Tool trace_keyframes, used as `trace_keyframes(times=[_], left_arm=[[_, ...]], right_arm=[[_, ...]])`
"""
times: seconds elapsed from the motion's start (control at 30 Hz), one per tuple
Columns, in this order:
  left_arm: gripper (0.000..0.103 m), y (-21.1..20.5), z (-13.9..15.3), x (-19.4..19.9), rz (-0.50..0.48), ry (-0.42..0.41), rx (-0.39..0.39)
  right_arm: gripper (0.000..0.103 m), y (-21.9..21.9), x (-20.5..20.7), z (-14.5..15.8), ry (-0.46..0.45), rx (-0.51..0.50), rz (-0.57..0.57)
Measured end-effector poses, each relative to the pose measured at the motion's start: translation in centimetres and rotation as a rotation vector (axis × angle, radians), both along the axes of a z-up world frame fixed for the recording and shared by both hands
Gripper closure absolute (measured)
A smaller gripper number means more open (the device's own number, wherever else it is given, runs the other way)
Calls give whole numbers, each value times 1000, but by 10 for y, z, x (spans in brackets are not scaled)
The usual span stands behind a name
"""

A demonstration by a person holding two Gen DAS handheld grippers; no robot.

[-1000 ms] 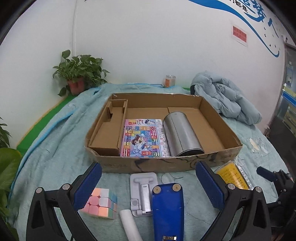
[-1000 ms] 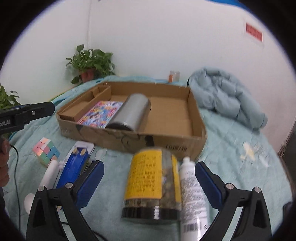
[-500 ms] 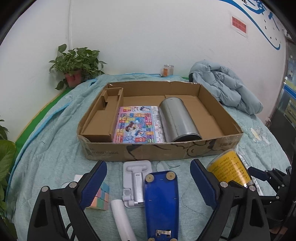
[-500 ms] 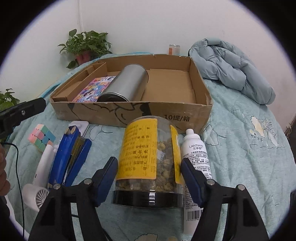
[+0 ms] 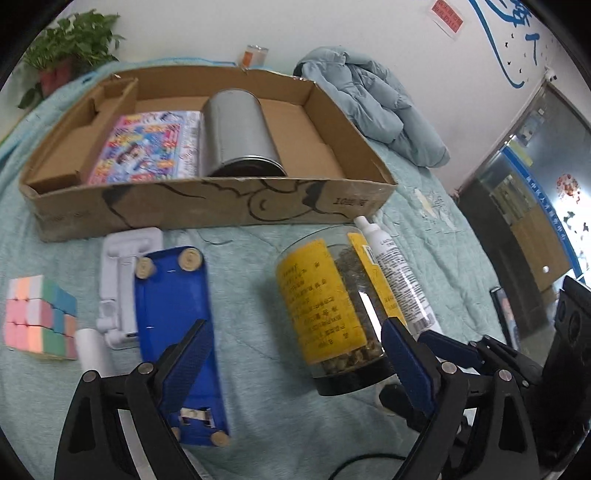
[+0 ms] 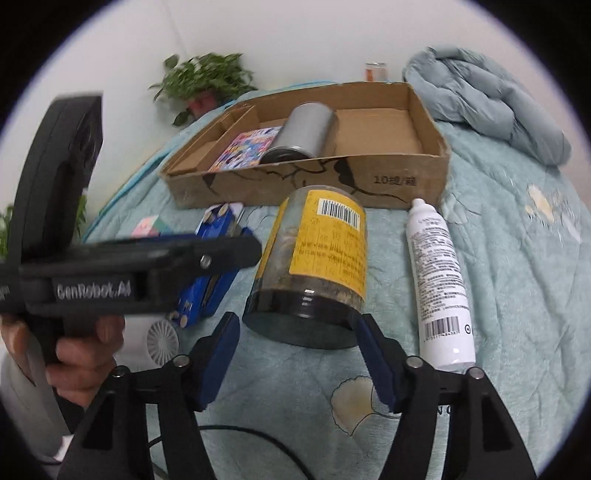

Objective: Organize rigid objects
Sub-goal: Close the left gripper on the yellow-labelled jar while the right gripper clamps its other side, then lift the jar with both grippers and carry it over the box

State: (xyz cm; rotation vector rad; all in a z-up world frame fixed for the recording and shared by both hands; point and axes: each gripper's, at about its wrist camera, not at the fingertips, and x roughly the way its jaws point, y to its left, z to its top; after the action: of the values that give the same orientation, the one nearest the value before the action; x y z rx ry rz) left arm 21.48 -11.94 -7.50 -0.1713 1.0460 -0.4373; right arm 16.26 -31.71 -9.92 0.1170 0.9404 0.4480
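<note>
On the left gripper [image 6: 236,254], at the left of the right wrist view, you can read "GenRobot.AI" in white. The cardboard box [image 6: 391,181] front wall, centre right, carries "10" and two characters. The jar [image 6: 314,258] shows a barcode; its label text is too blurred for you to read.

A white wall [image 5: 192,33] carries a red notice [image 5: 447,15] and blue lettering. A potted plant [image 6: 201,83] stands by it, beside the bed's pale green quilt [image 6: 517,258] and a bundled blue jacket [image 5: 373,107].
</note>
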Motion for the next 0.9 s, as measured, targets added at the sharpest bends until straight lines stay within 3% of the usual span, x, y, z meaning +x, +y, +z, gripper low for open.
trace_keyframes(times=[0.13, 0.33, 0.5, 0.7, 0.9], left_arm=[[11, -12, -12, 19, -56, 76, -24], [11, -27, -17, 41, -96, 137, -79], [11, -42, -34, 56, -137, 218, -94], [14, -47, -42, 58, -154, 244, -92], [15, -49, -10, 26, -198, 200, -82]], right_arm=[[33, -13, 18, -1, 21, 74, -24], [32, -15, 44, -11, 94, 95, -29], [24, -10, 57, -19, 129, 118, -14], [22, -2, 59, -21, 133, 88, 10], [23, -4, 42, 2, 146, 51, 46]])
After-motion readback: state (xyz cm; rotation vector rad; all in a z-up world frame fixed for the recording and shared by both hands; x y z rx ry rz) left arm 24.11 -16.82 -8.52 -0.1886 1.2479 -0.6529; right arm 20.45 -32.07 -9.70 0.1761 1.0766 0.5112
